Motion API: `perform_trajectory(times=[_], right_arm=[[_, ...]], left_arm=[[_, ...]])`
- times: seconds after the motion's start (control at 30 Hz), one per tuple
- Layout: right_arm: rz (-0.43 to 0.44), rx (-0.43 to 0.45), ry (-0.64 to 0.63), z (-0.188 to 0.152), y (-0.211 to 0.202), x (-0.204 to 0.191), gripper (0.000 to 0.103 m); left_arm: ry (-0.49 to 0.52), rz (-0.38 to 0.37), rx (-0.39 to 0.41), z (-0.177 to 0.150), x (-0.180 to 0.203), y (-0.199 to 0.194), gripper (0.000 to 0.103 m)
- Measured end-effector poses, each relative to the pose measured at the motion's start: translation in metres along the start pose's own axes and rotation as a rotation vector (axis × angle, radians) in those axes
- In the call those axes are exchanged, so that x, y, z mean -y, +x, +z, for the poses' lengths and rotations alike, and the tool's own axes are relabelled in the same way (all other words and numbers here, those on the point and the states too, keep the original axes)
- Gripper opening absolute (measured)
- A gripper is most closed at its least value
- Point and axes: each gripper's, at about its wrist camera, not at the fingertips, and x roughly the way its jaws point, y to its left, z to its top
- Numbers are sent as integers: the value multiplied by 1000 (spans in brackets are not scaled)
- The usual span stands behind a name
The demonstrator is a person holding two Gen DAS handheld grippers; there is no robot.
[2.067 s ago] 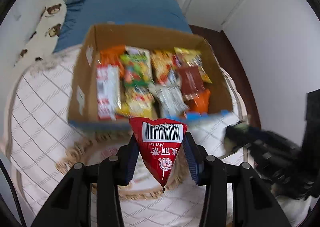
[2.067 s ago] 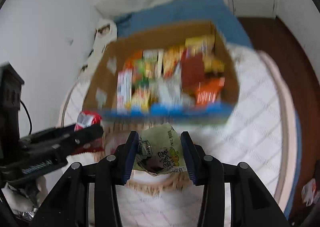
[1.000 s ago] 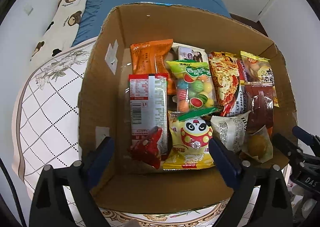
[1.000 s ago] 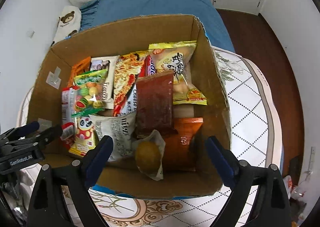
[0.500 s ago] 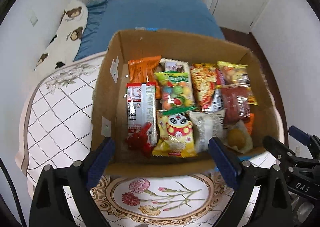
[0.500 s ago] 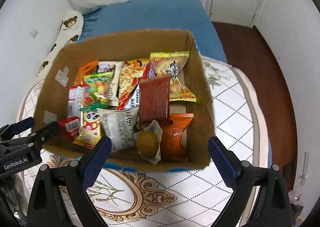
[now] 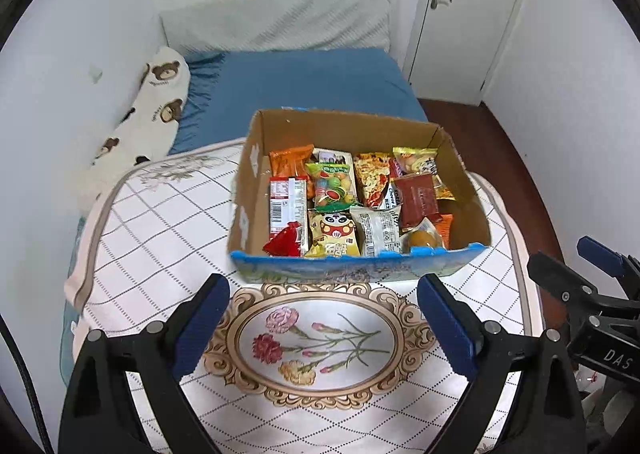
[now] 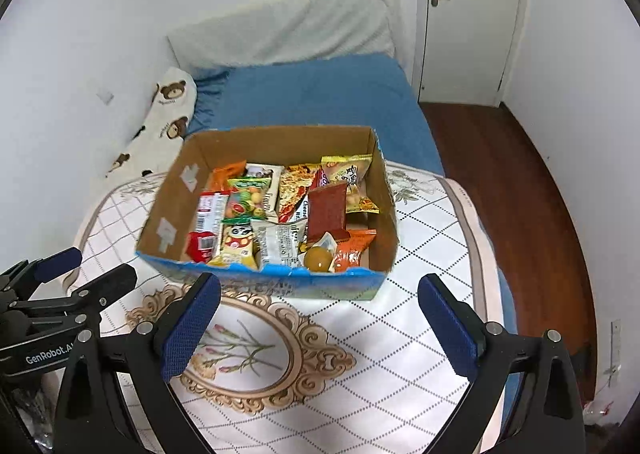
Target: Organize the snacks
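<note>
Box (image 7: 360, 270) near wall hides the lower packets; snacks (image 7: 332, 185) fill it, colourful wrappers overlapping. Left claw (image 7: 322, 328) and right claw (image 8: 318, 328) spread wide, empty.

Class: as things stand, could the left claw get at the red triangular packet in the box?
Probably yes. The left claw stands open and empty, short of the box. The red packet lies on top in the near left corner, uncovered; only the low front wall lies between.
</note>
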Motion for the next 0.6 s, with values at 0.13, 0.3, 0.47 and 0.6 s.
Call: perform_trajectory(times=[0.13, 0.3, 0.47, 0.6], right_arm=[[-4, 37, -7, -17, -34, -2, 101], [-9, 95, -28, -38, -78, -9, 101], [-11, 146, -34, -50, -117, -14, 101], [-4, 169, -30, -59, -138, -17, 102]], left_arm=[[-1, 27, 47, -16, 1, -32, 96], [-8, 32, 96, -31, 2, -65, 96], [-8, 37, 137, -45, 4, -94, 96], [5, 41, 146, -56, 7, -107, 96]])
